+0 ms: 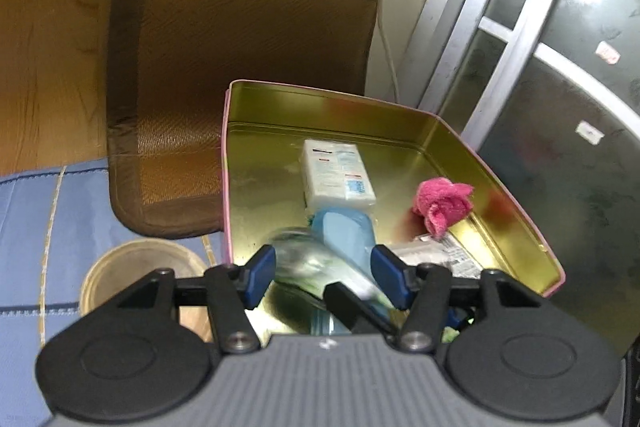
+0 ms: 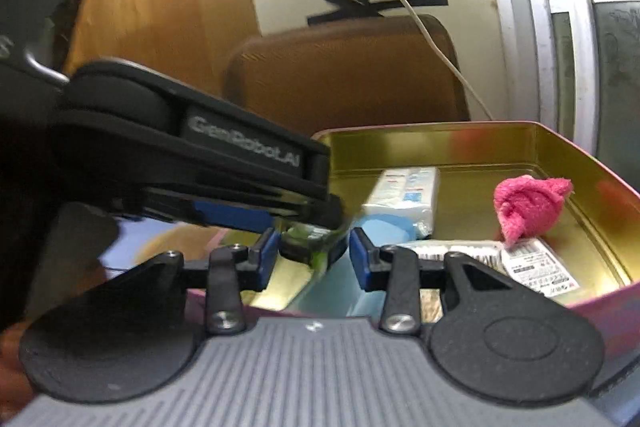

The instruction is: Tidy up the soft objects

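Observation:
A gold metal tin (image 1: 256, 115) with a pink outside holds a white tissue pack (image 1: 338, 173), a pink cloth (image 1: 442, 203), a blue soft item (image 1: 344, 233) and a flat printed packet (image 1: 448, 259). My left gripper (image 1: 324, 275) is over the tin's near end, jaws apart around a clear green-tinted packet (image 1: 308, 259) that looks blurred. In the right wrist view the left gripper (image 2: 320, 223) reaches in from the left with that packet (image 2: 316, 233) at its tips. My right gripper (image 2: 314, 259) is open just behind it, at the tin's (image 2: 560, 155) near rim.
A brown cushion (image 1: 240, 67) leans against the wall behind the tin. A round tan bowl (image 1: 140, 275) sits on the blue quilted bedding (image 1: 36, 227) at left. A window frame (image 1: 520, 47) is at right. A white cable (image 2: 420, 19) hangs from a wall socket.

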